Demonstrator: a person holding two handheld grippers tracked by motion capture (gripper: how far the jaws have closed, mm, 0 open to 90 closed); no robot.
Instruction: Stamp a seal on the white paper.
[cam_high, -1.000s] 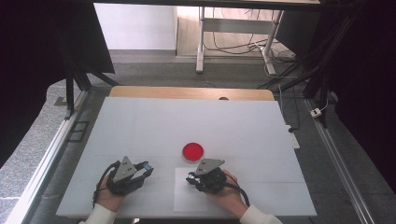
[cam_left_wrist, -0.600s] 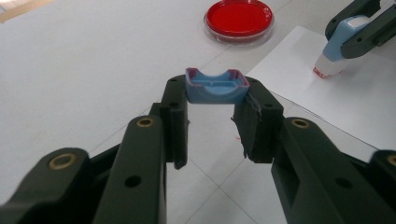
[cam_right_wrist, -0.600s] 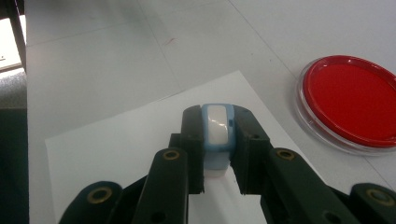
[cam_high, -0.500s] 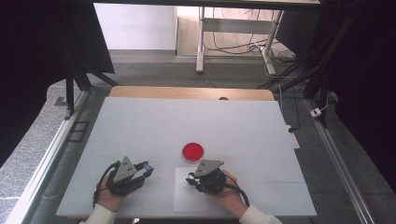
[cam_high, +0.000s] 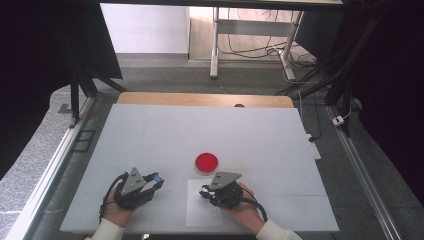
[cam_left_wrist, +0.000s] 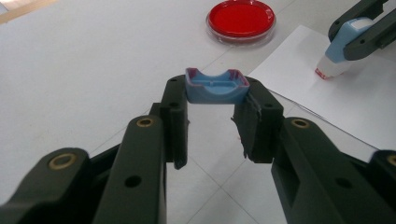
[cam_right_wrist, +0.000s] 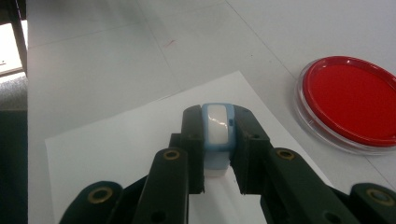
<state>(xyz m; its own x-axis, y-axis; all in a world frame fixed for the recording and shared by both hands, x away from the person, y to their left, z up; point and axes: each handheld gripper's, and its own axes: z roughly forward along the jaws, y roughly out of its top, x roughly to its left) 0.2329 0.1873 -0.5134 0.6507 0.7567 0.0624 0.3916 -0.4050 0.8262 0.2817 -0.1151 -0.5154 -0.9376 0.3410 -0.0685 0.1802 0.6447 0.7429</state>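
My left gripper (cam_left_wrist: 215, 95) is shut on a small blue cap (cam_left_wrist: 215, 87), held just above the white table at the near left (cam_high: 156, 179). My right gripper (cam_right_wrist: 217, 122) is shut on a blue and white stamp (cam_right_wrist: 217, 133). In the left gripper view the stamp (cam_left_wrist: 340, 50) stands tilted, with its red-edged lower end on a white sheet of paper (cam_left_wrist: 345, 105). A round clear dish with a red pad (cam_high: 206, 162) lies just beyond the paper (cam_high: 199, 215). From the right gripper's camera the dish (cam_right_wrist: 348, 100) is at the right.
The white table (cam_high: 200, 130) stretches far ahead and to both sides, with a wooden strip (cam_high: 205, 99) at its back edge. Black frame legs and cables stand on the floor beyond it. Both hands rest near the front edge.
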